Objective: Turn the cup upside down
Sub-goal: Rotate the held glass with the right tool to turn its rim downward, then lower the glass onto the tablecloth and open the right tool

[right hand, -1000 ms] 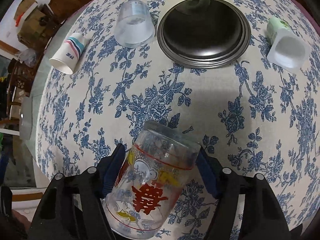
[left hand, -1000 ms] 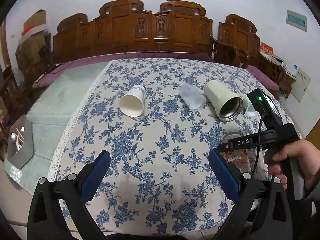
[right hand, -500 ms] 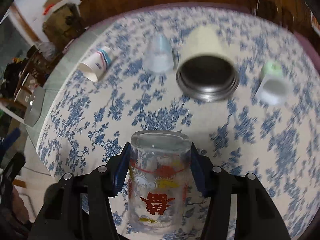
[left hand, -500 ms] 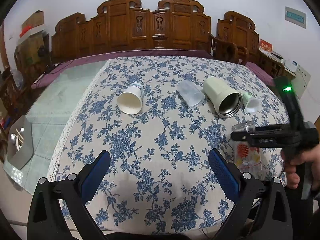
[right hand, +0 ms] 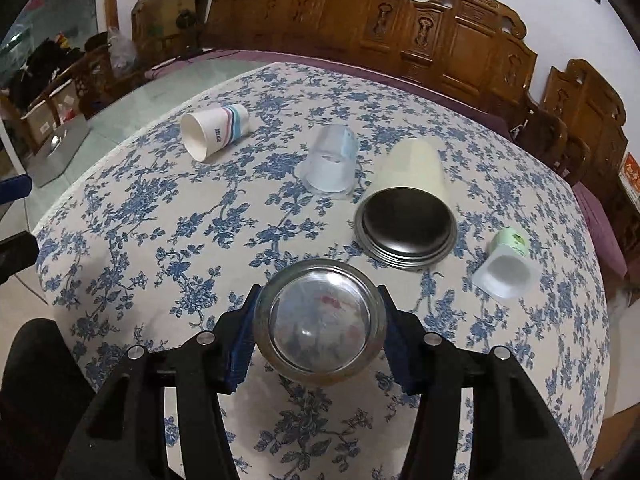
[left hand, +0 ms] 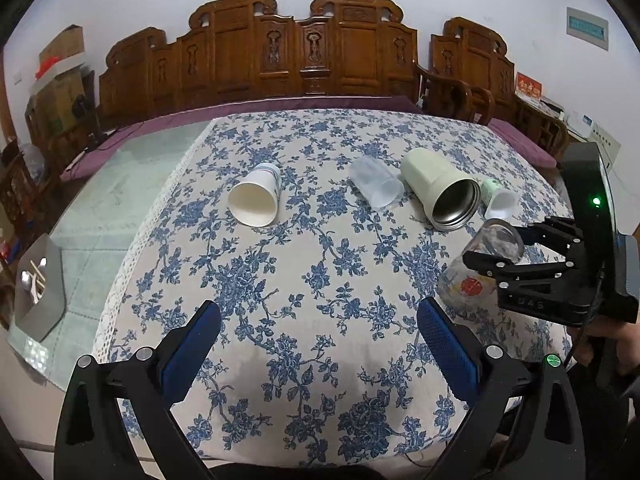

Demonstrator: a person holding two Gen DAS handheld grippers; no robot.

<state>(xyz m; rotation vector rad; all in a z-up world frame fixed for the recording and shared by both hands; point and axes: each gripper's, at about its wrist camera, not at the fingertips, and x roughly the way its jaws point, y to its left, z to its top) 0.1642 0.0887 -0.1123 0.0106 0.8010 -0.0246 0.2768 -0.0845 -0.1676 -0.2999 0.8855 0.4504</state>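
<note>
My right gripper (right hand: 318,322) is shut on a clear glass cup (right hand: 320,320) with red and yellow print; its thick base faces the camera. In the left wrist view the same glass cup (left hand: 476,268) is tilted, base up and away, mouth down toward the tablecloth, held by the right gripper (left hand: 500,256) at the table's right side. My left gripper (left hand: 318,344) is open and empty, low over the near part of the table.
On the blue-flowered tablecloth (left hand: 320,280) lie a white paper cup (left hand: 256,196), a clear plastic cup (left hand: 376,186), a cream steel-lined tumbler (left hand: 440,192) and a small green-white yoghurt pot (left hand: 498,200), all on their sides. Carved wooden chairs (left hand: 304,52) stand behind.
The right gripper has turned the glass cup from lying sideways through upright to tilted with its base toward the camera. The left gripper has stayed still.
</note>
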